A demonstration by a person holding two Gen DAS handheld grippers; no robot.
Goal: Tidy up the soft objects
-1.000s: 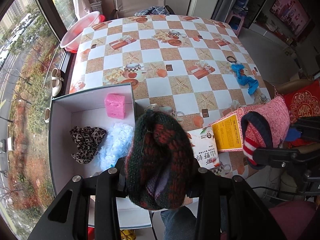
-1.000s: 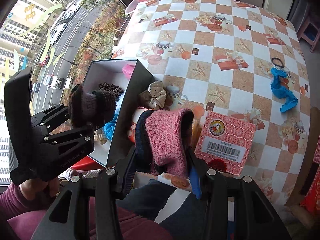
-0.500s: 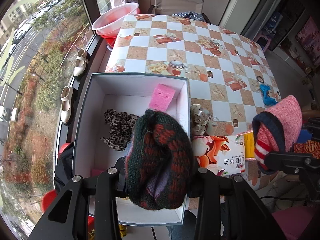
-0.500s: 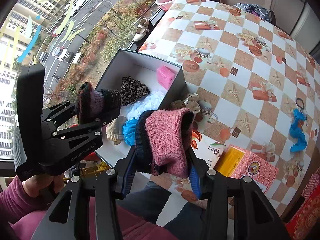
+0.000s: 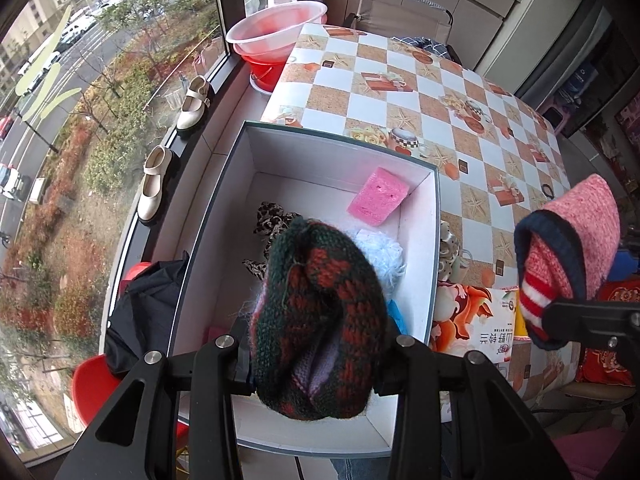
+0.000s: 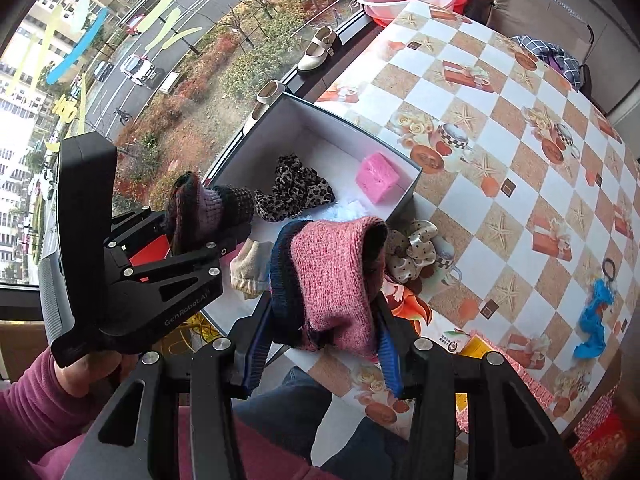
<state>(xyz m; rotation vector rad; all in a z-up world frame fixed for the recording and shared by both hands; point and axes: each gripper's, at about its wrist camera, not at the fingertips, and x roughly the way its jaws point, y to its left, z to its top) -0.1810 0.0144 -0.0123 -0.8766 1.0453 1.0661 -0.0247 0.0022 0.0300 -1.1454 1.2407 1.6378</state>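
Note:
My left gripper (image 5: 318,360) is shut on a dark green and red knitted piece (image 5: 320,312) and hangs over the open white box (image 5: 340,144). Inside the box lie a pink sponge (image 5: 378,197), a leopard-print scrunchie (image 5: 272,220), a pale blue fluffy piece (image 5: 380,256) and a beige sock (image 6: 250,266). My right gripper (image 6: 324,344) is shut on a pink knitted piece with a navy cuff (image 6: 328,276), held just right of the box. In the right wrist view the left gripper (image 6: 208,240) holds its dark knit above the box's near-left corner.
A checkered tablecloth (image 5: 440,92) covers the table. A dotted scrunchie (image 6: 412,248) lies by the box's right wall, a blue cloth (image 6: 596,320) farther right. Printed packets (image 5: 476,328) sit at the near table edge. Shoes (image 5: 194,106) and red basins (image 5: 276,36) stand by the window.
Both grippers have swung left with their knitted pieces held. The left one, formerly over the box's right wall, now hangs above the box interior; the right has closed in on the box's right side.

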